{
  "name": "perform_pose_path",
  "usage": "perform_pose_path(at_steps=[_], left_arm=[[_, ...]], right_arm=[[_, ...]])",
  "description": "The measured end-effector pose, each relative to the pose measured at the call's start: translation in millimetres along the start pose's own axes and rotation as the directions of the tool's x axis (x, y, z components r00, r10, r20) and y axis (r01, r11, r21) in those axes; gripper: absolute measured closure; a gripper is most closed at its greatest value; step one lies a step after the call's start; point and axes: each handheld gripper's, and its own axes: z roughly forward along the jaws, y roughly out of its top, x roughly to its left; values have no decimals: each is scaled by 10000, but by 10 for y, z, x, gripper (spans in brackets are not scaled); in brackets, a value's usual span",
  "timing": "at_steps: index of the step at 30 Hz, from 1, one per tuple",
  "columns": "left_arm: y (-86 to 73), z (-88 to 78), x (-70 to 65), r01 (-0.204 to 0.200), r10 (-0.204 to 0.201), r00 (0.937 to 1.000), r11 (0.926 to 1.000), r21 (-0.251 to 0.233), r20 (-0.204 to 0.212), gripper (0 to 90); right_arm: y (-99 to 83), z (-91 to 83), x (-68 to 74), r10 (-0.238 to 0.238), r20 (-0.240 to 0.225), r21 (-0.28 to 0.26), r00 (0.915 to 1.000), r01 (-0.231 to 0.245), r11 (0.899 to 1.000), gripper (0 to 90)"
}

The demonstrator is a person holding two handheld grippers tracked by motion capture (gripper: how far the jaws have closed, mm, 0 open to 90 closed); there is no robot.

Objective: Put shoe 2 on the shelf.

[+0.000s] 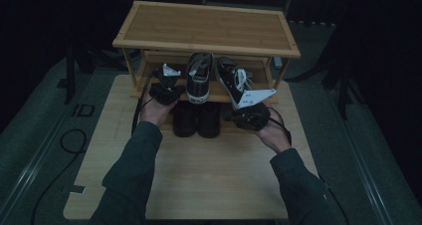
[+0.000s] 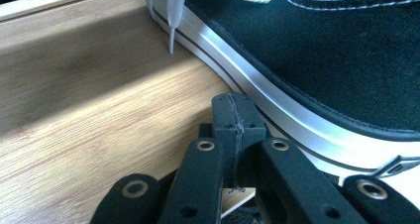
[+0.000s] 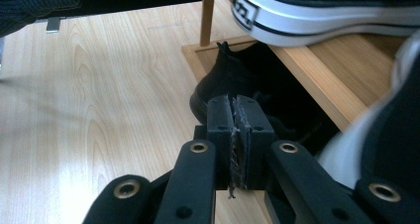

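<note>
The table (image 1: 199, 185) carries a wooden shoe rack (image 1: 206, 28) at its far end, and the near half of the tabletop lies bare between the two forearms. The rack's top board has a raised rim all round; the middle shelf beneath it holds two black-and-white sneakers, the left sneaker (image 1: 200, 78) with its heel toward the person and the right sneaker (image 1: 233, 79) tilted, its heel past the shelf's front edge. A pair of dark shoes (image 1: 196, 119) stands on the lowest level, partly under the shelf. The left hand (image 1: 155, 110) reaches forward with the left gripper (image 1: 166, 88) at the shelf's front edge, just beside the left sneaker; in the left gripper view its jaws are pressed together with nothing between them, tips close to the sneaker's white sole band, and bare shelf lies open on the other side. The right hand (image 1: 272, 130) holds the right gripper (image 1: 249, 116) lower, in front of the rack below the right sneaker; its jaws meet, gripping nothing. The heel patch (image 3: 246, 12) of the left sneaker bears lettering too blurred to read.
</note>
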Motion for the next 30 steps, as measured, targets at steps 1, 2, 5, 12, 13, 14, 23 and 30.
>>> perform_pose_path(at_steps=[1, 2, 5, 12, 13, 14, 23, 30], left_arm=[[0, 0, 0, 15, -15, 10000, 10000, 5, 7, 900], [1, 0, 1, 11, -11, 10000, 10000, 7, 13, 900], [-1, 0, 4, 33, -33, 10000, 10000, 1, 31, 900], [-3, 0, 7, 53, -53, 10000, 10000, -14, 50, 900], [-4, 0, 7, 58, -58, 10000, 10000, -14, 52, 900], [-3, 0, 9, 60, -60, 10000, 10000, -14, 57, 900], [-3, 1, 15, 107, -107, 9999, 9999, -19, 114, 900], [-7, 1, 20, 127, -127, 9998, 9999, -36, 143, 900]], right_arm=[[-19, -23, -18, 67, 8, -35, 10000, -67, 10000, 861], [-35, -48, -29, 115, 18, -42, 9999, -115, 9999, 862], [-72, -121, -42, 3, 44, -20, 10000, -3, 10000, 862], [-205, -351, -95, 34, 224, -161, 9997, -30, 9999, 865], [-229, -382, -104, 35, 248, -201, 9997, -30, 9998, 864], [-252, -413, -111, 33, 302, -222, 9995, -26, 9997, 864], [-408, -631, -195, 391, 570, -452, 9976, -365, 9983, 870], [-478, -641, -237, 552, 585, -426, 9968, -528, 9977, 874]])
